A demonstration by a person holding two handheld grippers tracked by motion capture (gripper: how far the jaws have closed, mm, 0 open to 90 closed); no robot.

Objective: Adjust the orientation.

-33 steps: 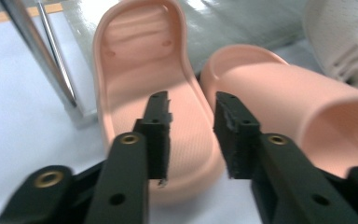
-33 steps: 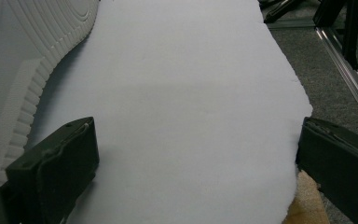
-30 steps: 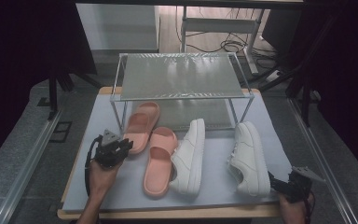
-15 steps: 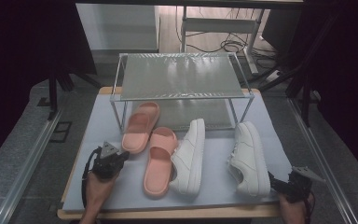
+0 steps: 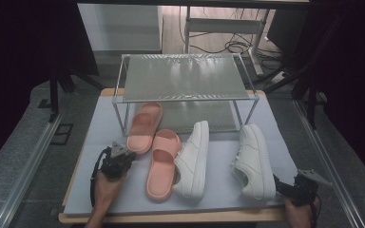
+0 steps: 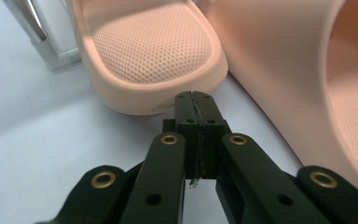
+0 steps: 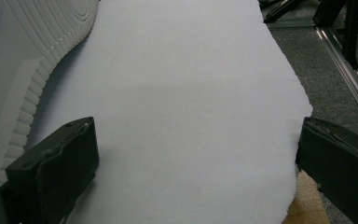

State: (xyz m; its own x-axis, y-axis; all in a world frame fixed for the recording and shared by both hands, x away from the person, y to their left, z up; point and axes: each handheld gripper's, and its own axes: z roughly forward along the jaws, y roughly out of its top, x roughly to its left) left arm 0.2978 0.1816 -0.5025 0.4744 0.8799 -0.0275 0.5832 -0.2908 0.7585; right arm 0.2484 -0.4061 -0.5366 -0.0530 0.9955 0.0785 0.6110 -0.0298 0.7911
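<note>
**Operator:** Left gripper view: my left fingers are closed flat against each other with nothing between them. The tips sit just short of the heel rim of the rear pink slide, low over the grey mat. The front pink slide lies just beside it on that view's right, touching or nearly so.

**Checker:** Where does the pair lie on the worktop?

**Operator:** In the high view the rear pink slide has its toe under the metal rack. The front pink slide lies ahead of it, beside the left white sneaker. My left gripper is at the heel of the rear one.

**Checker:** And the other hand?

**Operator:** My right gripper rests at the near right corner of the mat, by the heel of the right white sneaker. Its fingers stand wide apart and hold nothing.

**Checker:** Procedure for the step in hand?

**Operator:** My judgement: closed fingers suit a push, not a pick. To nudge the slide, meet the heel rim squarely at its centre and keep the tips low so they do not ride up over the soft foam. To lift it, first open the fingers and straddle the heel rim. Avoid the neighbouring slide.
</note>
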